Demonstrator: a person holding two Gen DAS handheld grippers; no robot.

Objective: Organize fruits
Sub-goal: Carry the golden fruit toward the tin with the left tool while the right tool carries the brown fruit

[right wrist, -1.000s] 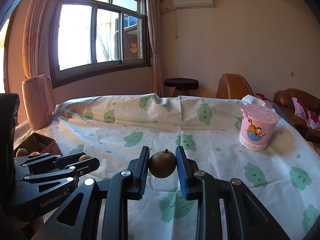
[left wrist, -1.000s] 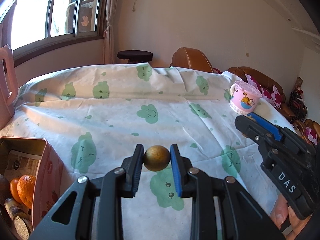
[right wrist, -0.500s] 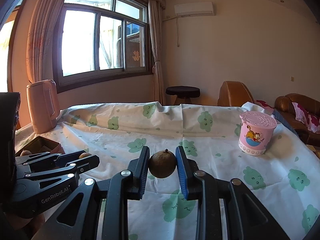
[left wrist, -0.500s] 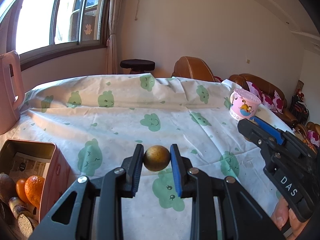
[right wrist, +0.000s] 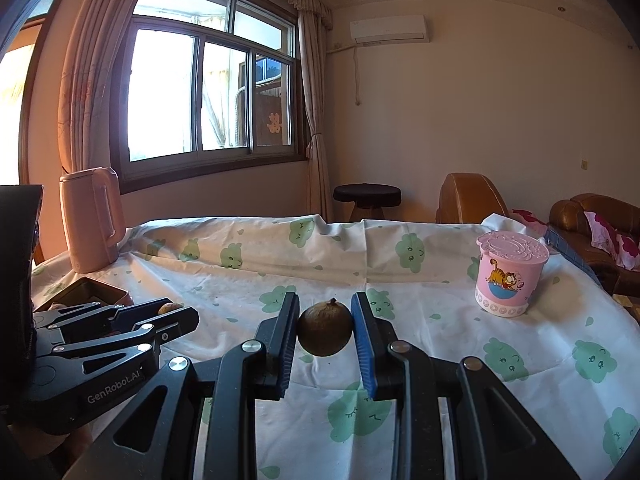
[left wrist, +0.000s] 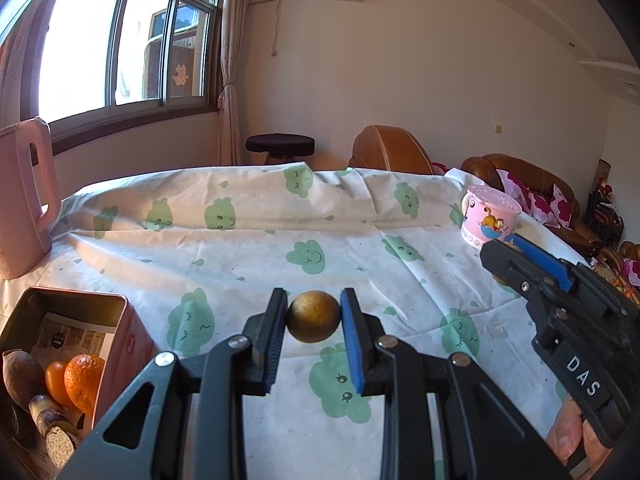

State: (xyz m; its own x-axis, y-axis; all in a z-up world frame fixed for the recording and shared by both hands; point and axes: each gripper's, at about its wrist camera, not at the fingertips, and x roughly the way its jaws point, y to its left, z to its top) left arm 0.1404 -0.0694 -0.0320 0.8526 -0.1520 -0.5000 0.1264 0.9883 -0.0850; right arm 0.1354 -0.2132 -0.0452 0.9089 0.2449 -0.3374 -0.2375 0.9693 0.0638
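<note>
Fingers of left gripper, blue ribbed pads, pinch smooth round golden-brown fruit above cloth-covered bench. Right gripper fingers clamp dull, rough brown fruit with stem nub. Orange lies inside rectangular metal tin at left.

Both wrist views — low, apparently near — share the tablecloth.

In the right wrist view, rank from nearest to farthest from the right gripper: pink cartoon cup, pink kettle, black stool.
1. pink cartoon cup, on the table, right.
2. pink kettle, at the table's far left edge.
3. black stool, beyond the table, centre.
</note>
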